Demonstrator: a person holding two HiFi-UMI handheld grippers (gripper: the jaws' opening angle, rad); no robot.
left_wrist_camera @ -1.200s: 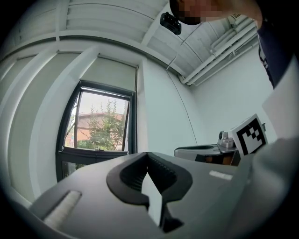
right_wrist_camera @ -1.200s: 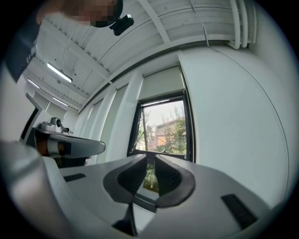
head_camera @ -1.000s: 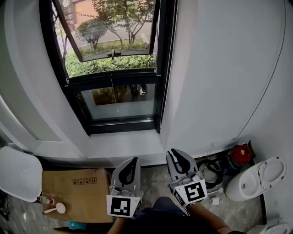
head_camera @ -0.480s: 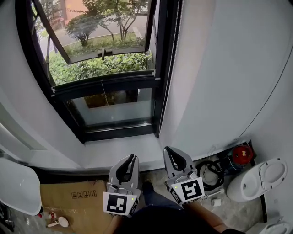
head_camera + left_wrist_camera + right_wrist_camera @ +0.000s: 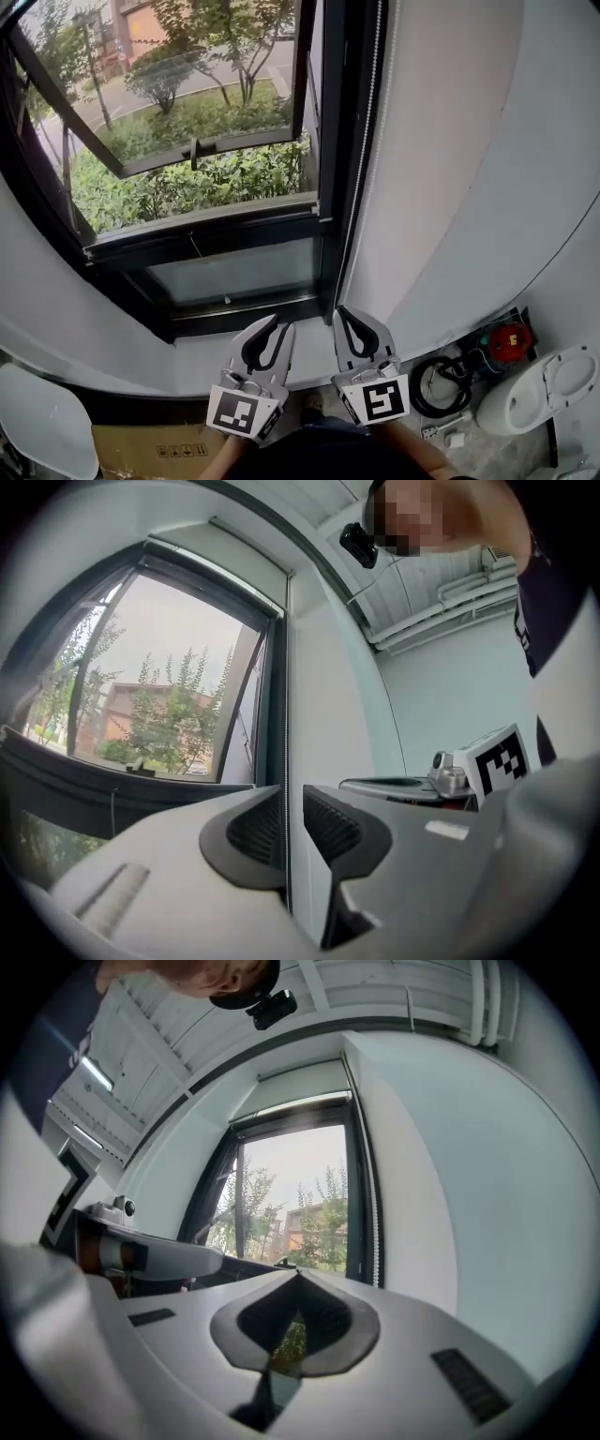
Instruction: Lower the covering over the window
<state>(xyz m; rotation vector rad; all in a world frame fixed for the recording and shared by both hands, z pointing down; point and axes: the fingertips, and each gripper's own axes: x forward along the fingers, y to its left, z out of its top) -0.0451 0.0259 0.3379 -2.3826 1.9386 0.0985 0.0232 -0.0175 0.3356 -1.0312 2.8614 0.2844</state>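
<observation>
The dark-framed window (image 5: 216,216) has its upper sash tilted open. Its covering is a white roller blind, rolled up at the top (image 5: 300,1082) (image 5: 220,550). A bead chain (image 5: 373,122) hangs down the window's right side (image 5: 378,1222) (image 5: 287,714). My left gripper (image 5: 279,324) (image 5: 292,794) is just below the white sill (image 5: 206,345); its jaws are opening, a narrow gap shows and nothing is between them. My right gripper (image 5: 342,311) (image 5: 298,1277) stands beside it, shut and empty. Both point up at the window, short of the chain.
A white wall (image 5: 469,169) curves away on the right. On the floor at right are a toilet (image 5: 548,380), a red object (image 5: 509,342) and a black hose coil (image 5: 441,384). A cardboard box (image 5: 150,452) and a white seat (image 5: 42,422) lie at left.
The view has tilted up and drawn nearer the window. Both grippers have moved up to the sill. The left jaws have parted slightly; the right stay shut.
</observation>
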